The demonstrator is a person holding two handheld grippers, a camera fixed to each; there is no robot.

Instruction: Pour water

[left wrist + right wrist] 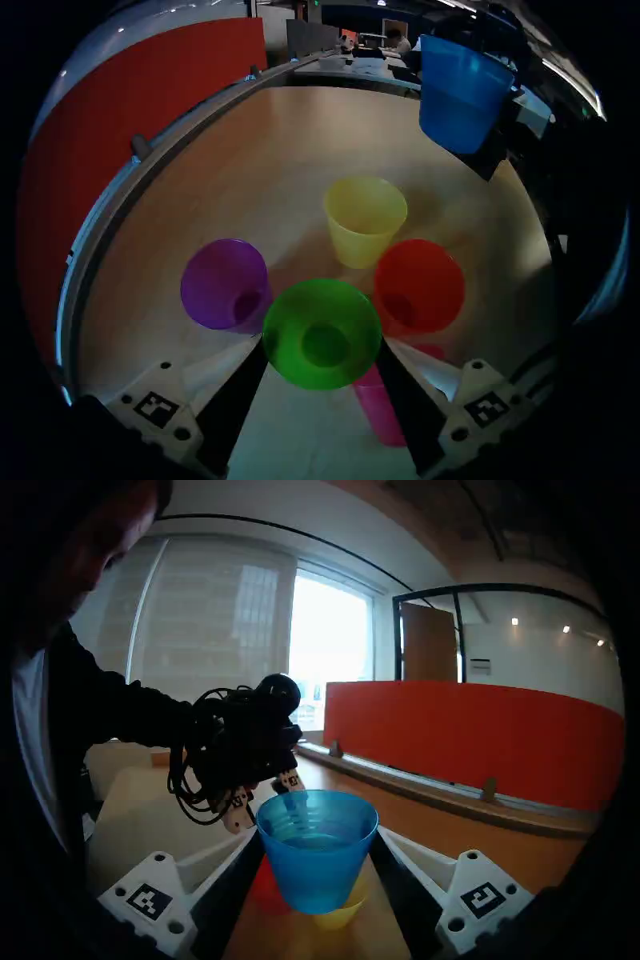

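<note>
Tipping slowly matters: right tool (318, 838) grasps the blue cup (316, 872), water inside, between its fingers (400, 888); left tool (320, 350) grips the green cup (322, 330). Bring rims close, then tilt gently to avoid splashing.

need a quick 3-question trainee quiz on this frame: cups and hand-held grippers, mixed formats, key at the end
1. True or false: the blue translucent plastic cup held in the right hand-held gripper is empty.
2. The green translucent plastic cup is: A standing free, ungripped; B between the fingers of the left hand-held gripper; C stacked inside another cup.
3. Fill in: in the left gripper view, the cup just left of the green one is ___.

Key
1. False: water shows in it.
2. B
3. The purple translucent plastic cup.
</note>
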